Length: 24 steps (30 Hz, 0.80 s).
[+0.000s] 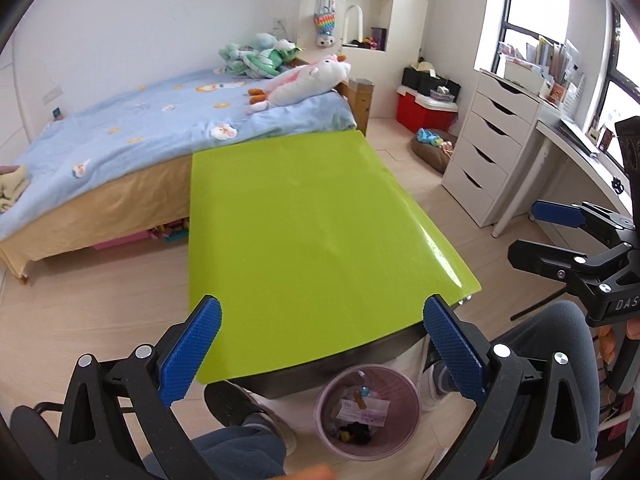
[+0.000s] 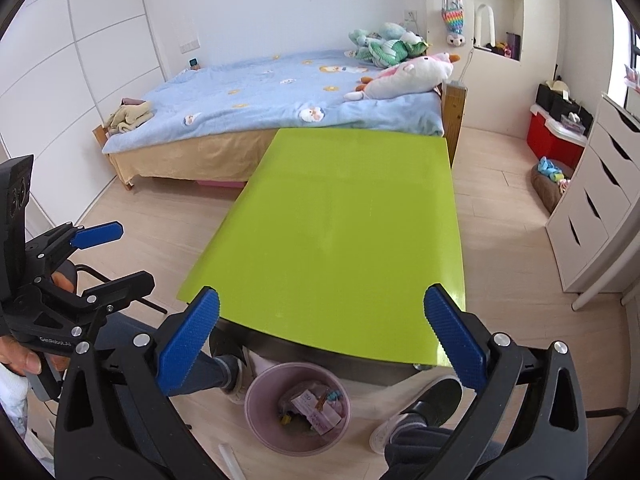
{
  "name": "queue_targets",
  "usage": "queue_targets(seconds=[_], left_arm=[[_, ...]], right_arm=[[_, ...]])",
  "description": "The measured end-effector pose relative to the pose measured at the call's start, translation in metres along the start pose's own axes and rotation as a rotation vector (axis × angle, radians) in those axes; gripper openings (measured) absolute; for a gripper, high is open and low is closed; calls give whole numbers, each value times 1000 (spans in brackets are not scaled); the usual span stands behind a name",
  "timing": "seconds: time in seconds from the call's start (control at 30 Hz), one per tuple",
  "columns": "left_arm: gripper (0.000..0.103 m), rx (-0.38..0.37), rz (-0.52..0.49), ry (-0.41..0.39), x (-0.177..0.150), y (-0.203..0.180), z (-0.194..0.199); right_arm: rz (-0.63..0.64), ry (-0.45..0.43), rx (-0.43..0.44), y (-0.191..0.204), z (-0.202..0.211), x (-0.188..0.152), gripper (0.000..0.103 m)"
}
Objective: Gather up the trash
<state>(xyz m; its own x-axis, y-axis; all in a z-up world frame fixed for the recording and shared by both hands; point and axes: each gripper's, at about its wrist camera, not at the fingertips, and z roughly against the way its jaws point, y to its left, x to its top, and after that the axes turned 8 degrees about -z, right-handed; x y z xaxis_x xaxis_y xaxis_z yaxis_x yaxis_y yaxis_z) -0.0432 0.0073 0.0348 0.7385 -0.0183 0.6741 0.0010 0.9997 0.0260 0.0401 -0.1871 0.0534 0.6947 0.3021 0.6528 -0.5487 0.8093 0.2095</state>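
Note:
A pink wastebasket [image 1: 329, 436] [image 2: 259, 428] stands on the floor under the near edge of the lime-green table [image 1: 312, 220] [image 2: 340, 220]. Inside it lie a paper packet [image 1: 362, 408] [image 2: 316, 404] and small dark scraps. My left gripper [image 1: 322, 312] hangs above the bin and the table edge, open wide, with nothing between its blue pads. My right gripper [image 2: 322, 300] is also open and empty beside it. Each one shows in the other's view: the right gripper [image 1: 528, 234] and the left gripper [image 2: 134, 258]. A white tube-like piece [image 2: 229, 456] lies on the floor by the bin.
The person's legs and shoes [image 1: 248, 412] [image 2: 424, 404] flank the bin. Behind the table stands a bed [image 1: 120, 140] with plush toys. To the right are white drawers [image 1: 484, 148] and a desk. Black chair legs [image 2: 120, 288] show at the left. A red box [image 1: 424, 110] sits in the far corner.

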Motion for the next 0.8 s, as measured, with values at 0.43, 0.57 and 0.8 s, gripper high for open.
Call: queue_targets(seconds=[0.43,0.57,0.8], left_arm=[[97,-29,24,-21,6,4,7],[97,-38,32,-16,5,5,7],[97,-46,33,-14,4,5,6]], right_arm=[[-2,15,-2,-3,-1,1,100],[-4,16,0,-2,-2,1,100],[-3,16,-1,-3,-1,1,100]])
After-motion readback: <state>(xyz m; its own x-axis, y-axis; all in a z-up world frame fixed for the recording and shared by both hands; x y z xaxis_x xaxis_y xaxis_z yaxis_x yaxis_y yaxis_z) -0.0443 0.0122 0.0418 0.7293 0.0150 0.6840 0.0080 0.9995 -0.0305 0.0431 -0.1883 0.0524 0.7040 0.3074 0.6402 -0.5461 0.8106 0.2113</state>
